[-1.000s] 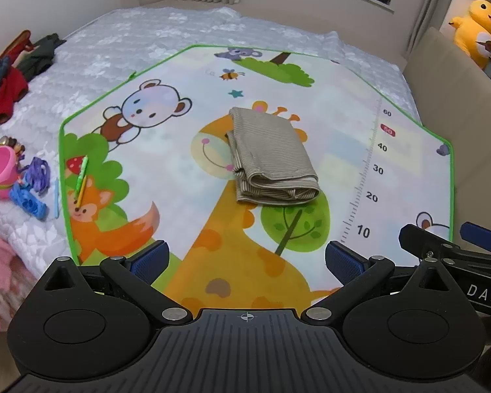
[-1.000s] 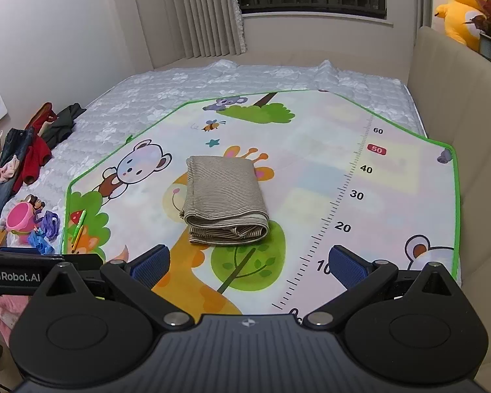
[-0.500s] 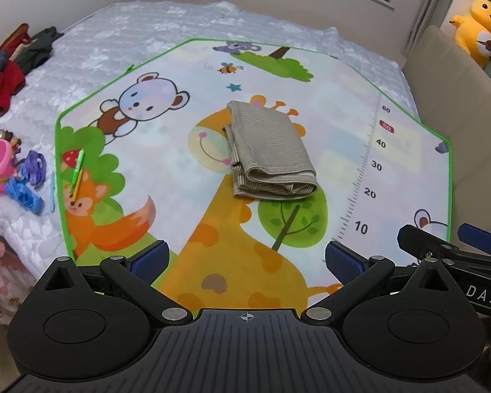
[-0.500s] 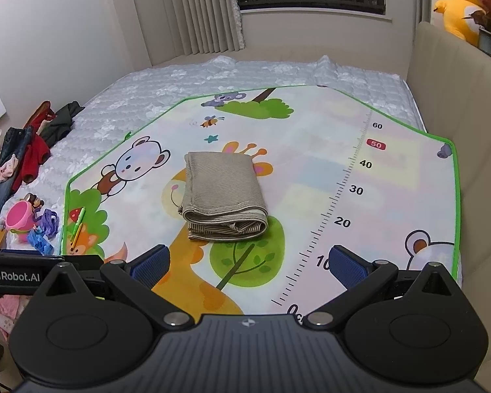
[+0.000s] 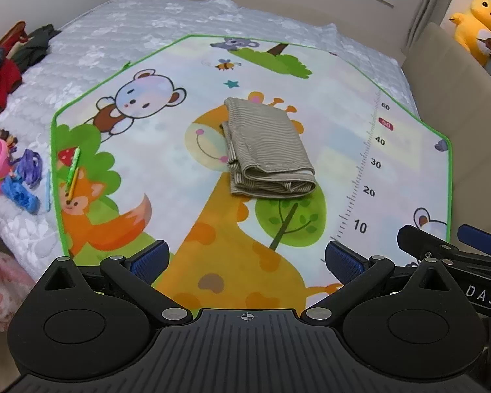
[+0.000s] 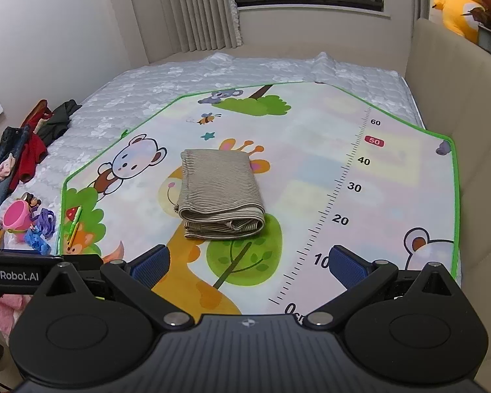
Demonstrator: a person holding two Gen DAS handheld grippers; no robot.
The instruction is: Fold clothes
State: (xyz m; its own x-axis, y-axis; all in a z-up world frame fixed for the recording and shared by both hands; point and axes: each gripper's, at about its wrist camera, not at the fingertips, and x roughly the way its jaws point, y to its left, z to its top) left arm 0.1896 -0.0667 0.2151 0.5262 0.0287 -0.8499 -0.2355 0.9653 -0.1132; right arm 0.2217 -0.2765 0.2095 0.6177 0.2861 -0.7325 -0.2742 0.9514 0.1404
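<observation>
A beige striped garment [image 5: 268,149] [image 6: 221,193] lies folded into a compact rectangle in the middle of a cartoon play mat [image 5: 167,163] [image 6: 311,170] spread on a white quilted bed. My left gripper [image 5: 247,258] hangs open over the mat's near edge, well short of the garment, with nothing between its blue pads. My right gripper [image 6: 248,263] is also open and empty, held back at the near edge; part of it [image 5: 455,245] shows at the right of the left wrist view.
A pile of red, dark and denim clothes [image 6: 19,157] lies at the bed's left edge. A pink cup and blue toys [image 5: 9,177] sit near the left front. A beige headboard [image 6: 458,131] bounds the right side. A yellow plush duck [image 6: 455,3] sits beyond it.
Both grippers have drifted slightly, shifting the view of the mat a little. The folded garment has stayed in place and both grippers remain open.
</observation>
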